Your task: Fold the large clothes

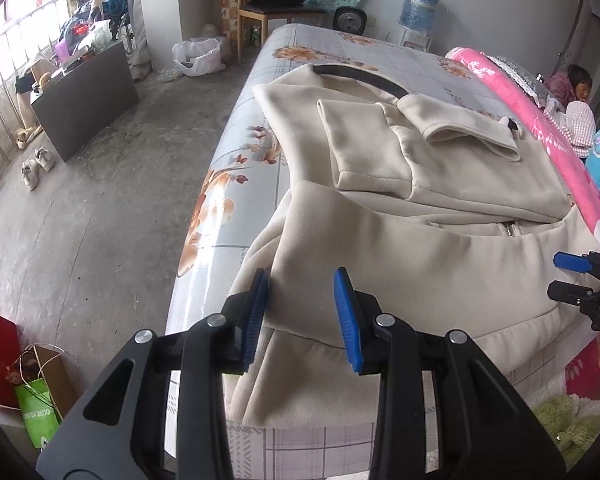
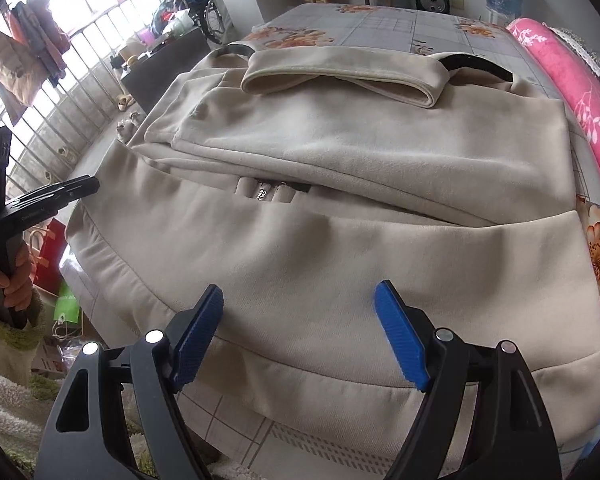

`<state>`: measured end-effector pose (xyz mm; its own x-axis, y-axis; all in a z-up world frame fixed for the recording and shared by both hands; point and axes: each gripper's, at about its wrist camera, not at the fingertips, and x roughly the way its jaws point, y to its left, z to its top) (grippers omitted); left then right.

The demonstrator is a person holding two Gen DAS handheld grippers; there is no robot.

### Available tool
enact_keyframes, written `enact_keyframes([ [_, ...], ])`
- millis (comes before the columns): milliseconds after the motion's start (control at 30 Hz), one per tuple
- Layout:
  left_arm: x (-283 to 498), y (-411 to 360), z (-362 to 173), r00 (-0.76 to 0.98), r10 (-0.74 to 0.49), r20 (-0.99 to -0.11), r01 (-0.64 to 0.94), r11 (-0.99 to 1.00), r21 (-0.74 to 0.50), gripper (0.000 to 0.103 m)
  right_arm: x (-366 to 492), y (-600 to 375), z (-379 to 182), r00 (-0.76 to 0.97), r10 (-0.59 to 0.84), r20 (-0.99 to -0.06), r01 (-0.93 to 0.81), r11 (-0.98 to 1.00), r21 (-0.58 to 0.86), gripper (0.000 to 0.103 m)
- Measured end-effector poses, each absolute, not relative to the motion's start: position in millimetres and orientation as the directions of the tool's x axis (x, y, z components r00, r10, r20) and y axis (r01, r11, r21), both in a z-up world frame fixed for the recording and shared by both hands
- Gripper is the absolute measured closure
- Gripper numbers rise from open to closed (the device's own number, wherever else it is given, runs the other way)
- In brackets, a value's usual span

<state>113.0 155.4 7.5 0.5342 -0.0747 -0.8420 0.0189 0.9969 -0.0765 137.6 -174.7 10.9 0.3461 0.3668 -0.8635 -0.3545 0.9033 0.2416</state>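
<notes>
While the cream jacket (image 2: 320,248) lies partly folded on the bed (image 1: 340,46), both grippers hover over its hem holding nothing. Left gripper (image 1: 300,316) stands narrowly parted, right gripper (image 2: 300,336) wide. A green bag (image 1: 36,416) bears lettering too distorted to read.

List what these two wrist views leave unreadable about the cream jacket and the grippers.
- Jacket near hem: left wrist view, hidden behind the left gripper.
- Jacket's underside and inner folds: both views, covered by the sleeves folded on top.
- Right gripper: left wrist view, cut off by the right edge.
- Zipper pull: right wrist view, too small to read.
</notes>
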Motion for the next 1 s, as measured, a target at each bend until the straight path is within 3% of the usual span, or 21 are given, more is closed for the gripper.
enact_keyframes([
  [200, 126.5, 168.3, -8.0, 0.507, -0.161, -0.847, 0.002, 0.983, -0.186, 0.07, 138.3, -171.8, 11.6, 0.356, 0.356, -0.864, -0.364, 0.905, 0.222, 0.026],
  [367, 117.3, 171.9, 7.9, 0.551, -0.342, -0.761, 0.105, 0.933, -0.344, 0.071, 138.2, -171.4, 11.3, 0.358, 0.355, -0.864, -0.365, 0.905, 0.22, 0.026],
  [600, 138.5, 167.0, -10.1, 0.494, -0.282, -0.823, 0.08, 0.957, -0.279, 0.068, 137.8, -172.2, 11.7, 0.363, 0.352, -0.863, -0.369, 0.905, 0.214, 0.025],
  [767, 130.3, 165.9, 4.0, 0.533, -0.411, -0.739, 0.17, 0.908, -0.382, 0.07, 136.7, -172.6, 11.3, 0.365, 0.353, -0.861, -0.369, 0.904, 0.214, 0.025],
  [867, 127.3, 156.1, 6.1, 0.53, -0.384, -0.756, 0.203, 0.923, -0.327, 0.07, 136.6, -172.2, 10.8, 0.367, 0.355, -0.86, -0.371, 0.904, 0.215, 0.025],
  [1000, 133.2, 143.1, -4.9, 0.515, -0.206, -0.832, 0.143, 0.978, -0.153, 0.073, 136.2, -172.1, 10.7, 0.367, 0.355, -0.86, -0.369, 0.904, 0.215, 0.025],
])
